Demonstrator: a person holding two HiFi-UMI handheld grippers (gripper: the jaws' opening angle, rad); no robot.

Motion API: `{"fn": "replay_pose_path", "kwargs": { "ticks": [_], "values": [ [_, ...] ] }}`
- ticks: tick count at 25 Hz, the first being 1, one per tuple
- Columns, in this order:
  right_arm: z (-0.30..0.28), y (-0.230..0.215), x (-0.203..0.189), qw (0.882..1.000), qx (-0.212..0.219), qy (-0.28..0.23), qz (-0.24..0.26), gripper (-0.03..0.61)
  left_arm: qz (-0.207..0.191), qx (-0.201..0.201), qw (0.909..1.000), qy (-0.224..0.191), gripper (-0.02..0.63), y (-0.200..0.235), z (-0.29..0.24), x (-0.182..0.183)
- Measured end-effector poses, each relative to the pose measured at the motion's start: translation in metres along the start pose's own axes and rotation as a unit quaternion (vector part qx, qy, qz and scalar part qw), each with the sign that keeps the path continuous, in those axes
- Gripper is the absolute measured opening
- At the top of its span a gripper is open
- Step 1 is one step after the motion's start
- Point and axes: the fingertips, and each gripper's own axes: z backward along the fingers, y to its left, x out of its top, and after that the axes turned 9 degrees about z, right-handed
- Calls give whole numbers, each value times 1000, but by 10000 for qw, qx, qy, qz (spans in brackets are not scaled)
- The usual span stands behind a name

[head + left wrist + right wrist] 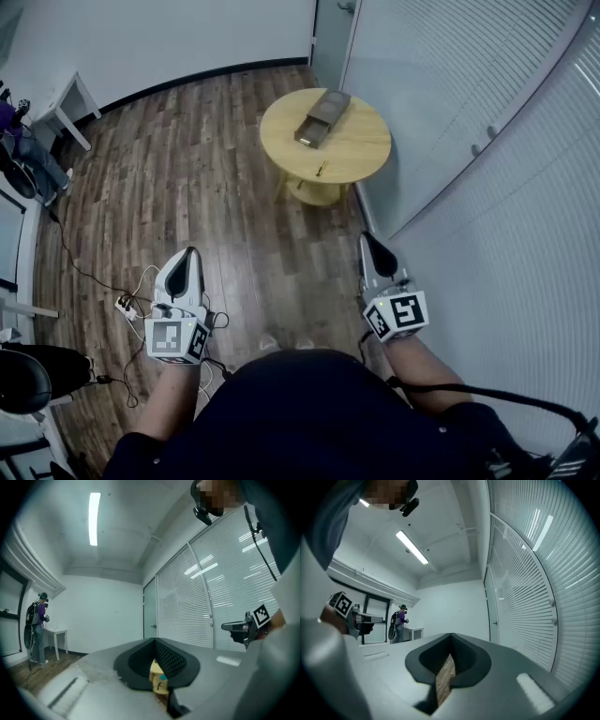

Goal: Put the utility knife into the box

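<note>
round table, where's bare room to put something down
Bare wood on the round table right of the box, out to the rim, and a narrower patch left of it. Crowded down the middle: box, then the utility knife near the front edge.

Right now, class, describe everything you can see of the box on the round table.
The box is long, flat and grey-brown; its material is too distant to tell. A tray seems slid partly out of its near end, open on top. It lies flat and angled on the round wooden table, towards the far side. Only the table touches it; the utility knife lies apart, nearer the front edge.
</note>
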Motion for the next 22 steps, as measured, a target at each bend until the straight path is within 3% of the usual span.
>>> {"fn": "replay_pose_path", "kwargs": {
  "ticks": [13, 22],
  "values": [
    [-21, 8, 0, 9999, -26, 110, -68, 8, 0, -40, 9999, 166, 3, 21, -9, -7],
    [-34, 38, -6, 9990, -362, 199, -152, 9, 53, -155, 9998, 111, 3, 73, -4, -15]
  ]
}}
